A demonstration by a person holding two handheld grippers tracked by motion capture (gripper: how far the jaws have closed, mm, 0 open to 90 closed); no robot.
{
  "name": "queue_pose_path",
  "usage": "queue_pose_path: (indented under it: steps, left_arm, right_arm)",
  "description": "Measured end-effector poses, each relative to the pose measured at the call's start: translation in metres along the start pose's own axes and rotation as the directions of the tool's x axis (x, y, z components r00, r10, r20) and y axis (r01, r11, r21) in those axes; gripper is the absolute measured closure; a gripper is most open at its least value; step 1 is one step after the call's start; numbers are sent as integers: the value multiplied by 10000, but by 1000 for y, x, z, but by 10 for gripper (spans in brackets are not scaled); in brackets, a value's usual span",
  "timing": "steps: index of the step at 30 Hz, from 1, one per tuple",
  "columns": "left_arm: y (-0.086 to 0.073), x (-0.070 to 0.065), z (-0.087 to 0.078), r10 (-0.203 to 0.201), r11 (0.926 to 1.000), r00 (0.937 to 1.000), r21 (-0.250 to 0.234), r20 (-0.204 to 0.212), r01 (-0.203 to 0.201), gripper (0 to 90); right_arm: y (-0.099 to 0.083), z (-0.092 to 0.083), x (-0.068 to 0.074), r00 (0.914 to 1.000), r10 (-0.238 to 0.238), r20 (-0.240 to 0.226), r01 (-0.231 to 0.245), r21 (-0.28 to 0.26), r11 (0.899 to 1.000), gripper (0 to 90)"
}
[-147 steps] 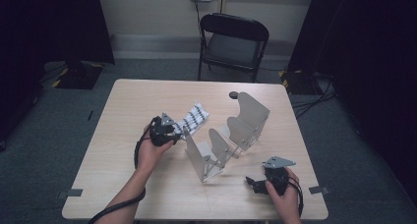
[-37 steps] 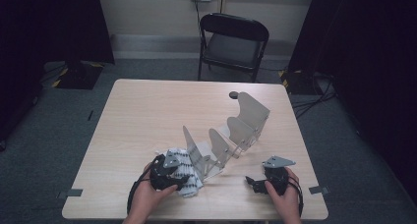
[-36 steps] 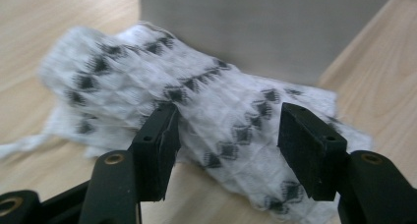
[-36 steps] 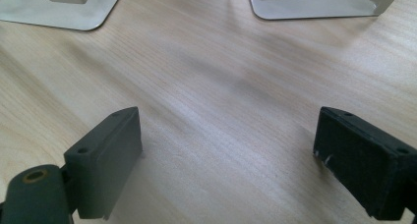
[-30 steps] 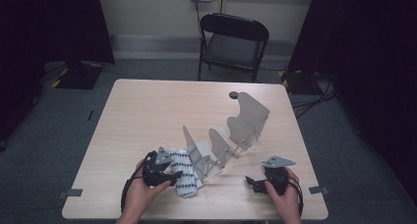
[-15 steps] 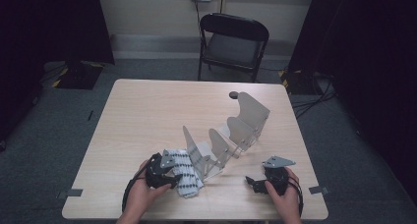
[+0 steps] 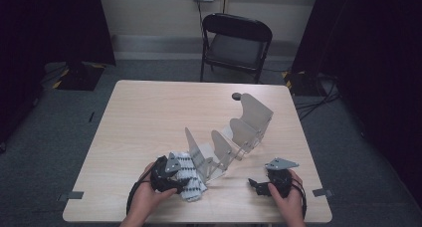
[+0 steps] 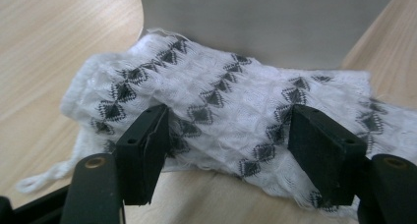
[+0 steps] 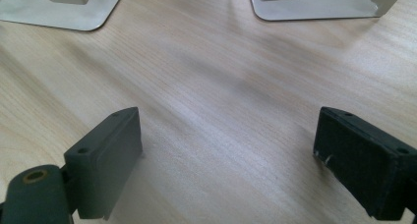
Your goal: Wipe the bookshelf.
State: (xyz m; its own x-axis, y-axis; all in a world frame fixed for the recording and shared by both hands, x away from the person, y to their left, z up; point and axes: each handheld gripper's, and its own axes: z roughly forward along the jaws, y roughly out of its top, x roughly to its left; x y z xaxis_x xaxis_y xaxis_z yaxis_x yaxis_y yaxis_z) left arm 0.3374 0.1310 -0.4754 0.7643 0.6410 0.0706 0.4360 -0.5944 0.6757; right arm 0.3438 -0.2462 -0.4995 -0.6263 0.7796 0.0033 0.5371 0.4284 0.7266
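A white cloth with black diamond patterns lies bunched on the table against the near end plate of a grey metal divider rack. My left gripper stands astride the cloth. Its jaws have just been opening, and the cloth sits loosely between the pads. My right gripper rests open near the front right of the table over bare wood, with the rack's base plates just beyond it.
The wooden table has bare room on its left and far side. A small black round object lies by the rack's far end. A black folding chair stands behind the table.
The left hand brought the cloth from mid-table to the rack's near end and lowered it onto the table. The right hand has stayed where it was.
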Motion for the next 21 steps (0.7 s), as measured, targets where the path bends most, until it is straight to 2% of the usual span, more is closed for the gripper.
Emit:
queue_pose_path:
  steps: [6,10,12,15,16,17,19,21]
  left_arm:
    - [-4,1,8,-555,9983,9983,-158,202,559,330]
    - [-2,2,8,-540,9985,9977,-42,420,542,379]
    - [-3,2,8,-614,9980,9966,-120,558,621,428]
    - [-3,1,7,-467,9989,9962,-72,736,473,511]
    - [-3,0,7,-574,9981,9954,-165,763,588,553]
    - [-3,0,7,-510,9986,9956,-119,784,521,553]
    - [-2,-3,7,-574,9982,9948,-147,840,589,624]
    - [-1,-4,6,-416,9991,9958,-54,817,422,667]
  right_arm:
    - [0,0,0,10000,1,1,-1,2,10000,102]
    - [0,0,0,10000,-1,1,1,0,10000,102]
    - [0,0,0,10000,-2,-1,2,5,10000,102]
    - [0,0,0,10000,-4,7,4,0,10000,102]
    - [0,0,0,10000,-2,3,2,2,10000,102]
    - [0,0,0,10000,-2,3,2,2,10000,102]
    - [0,0,0,10000,-1,-1,1,3,10000,102]
    - [0,0,0,10000,-27,-15,27,-4,10000,102]
